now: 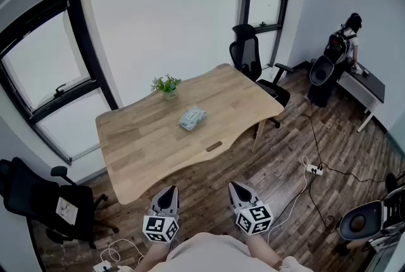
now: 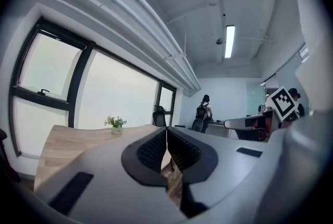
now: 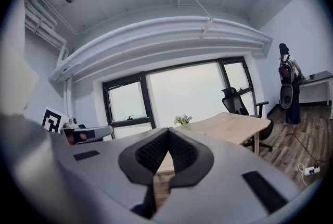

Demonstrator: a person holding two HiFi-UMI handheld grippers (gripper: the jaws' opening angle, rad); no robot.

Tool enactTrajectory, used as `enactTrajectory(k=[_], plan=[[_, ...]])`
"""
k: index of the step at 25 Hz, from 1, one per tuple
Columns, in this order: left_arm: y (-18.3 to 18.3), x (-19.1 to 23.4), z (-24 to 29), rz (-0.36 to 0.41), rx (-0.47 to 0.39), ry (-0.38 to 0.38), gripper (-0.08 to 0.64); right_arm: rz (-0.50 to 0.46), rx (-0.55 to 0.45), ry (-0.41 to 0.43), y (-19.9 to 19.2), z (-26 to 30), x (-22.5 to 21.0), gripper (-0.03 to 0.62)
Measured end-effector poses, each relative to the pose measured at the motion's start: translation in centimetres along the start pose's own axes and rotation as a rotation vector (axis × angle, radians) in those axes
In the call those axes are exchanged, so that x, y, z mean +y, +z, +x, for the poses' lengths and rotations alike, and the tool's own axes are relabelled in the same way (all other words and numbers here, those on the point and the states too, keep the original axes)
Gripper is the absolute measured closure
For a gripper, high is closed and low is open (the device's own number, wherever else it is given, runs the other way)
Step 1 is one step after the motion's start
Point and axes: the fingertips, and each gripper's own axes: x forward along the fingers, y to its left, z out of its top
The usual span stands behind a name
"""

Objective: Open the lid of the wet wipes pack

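Observation:
A pale green wet wipes pack (image 1: 192, 117) lies flat near the middle of the wooden table (image 1: 152, 144), its lid down. Both grippers hang well short of the table, over the floor close to the person's body. My left gripper (image 1: 168, 193) is shut with nothing between its jaws; in the left gripper view its fingertips (image 2: 166, 132) meet. My right gripper (image 1: 237, 189) is likewise shut and holds nothing, its fingertips (image 3: 167, 132) touching. The pack is hidden behind the jaws in both gripper views.
A small potted plant (image 1: 166, 85) stands at the table's far edge. Black office chairs sit at the far right (image 1: 253, 59) and near left (image 1: 38, 198). A person (image 1: 345, 43) stands at a desk in the right corner. A power strip (image 1: 314, 169) and cables lie on the floor.

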Motion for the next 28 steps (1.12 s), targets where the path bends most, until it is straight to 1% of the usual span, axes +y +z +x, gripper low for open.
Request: enactTrajectory(k=[9, 19, 24, 28], plan=[[-0.3, -0.9, 0.8, 0.004, 0.004, 0.001, 0.538, -0.006, -0.008, 0.012, 0.3, 0.0, -0.4, 0.584], [-0.3, -0.7, 2.0, 0.001, 0.005, 0.015, 0.538, -0.015, -0.009, 0.016, 0.7, 0.9, -1.2, 0.584], [-0.1, -0.6, 2.4, 0.013, 0.005, 0.015, 0.538, -0.038, -0.020, -0.003, 1.0, 1.4, -1.6, 0.584], [-0.3, -1.0, 2.5, 0.021, 0.008, 0.013, 0.538, -0.071, -0.035, -0.045, 1.1, 1.1, -2.3, 0.583]])
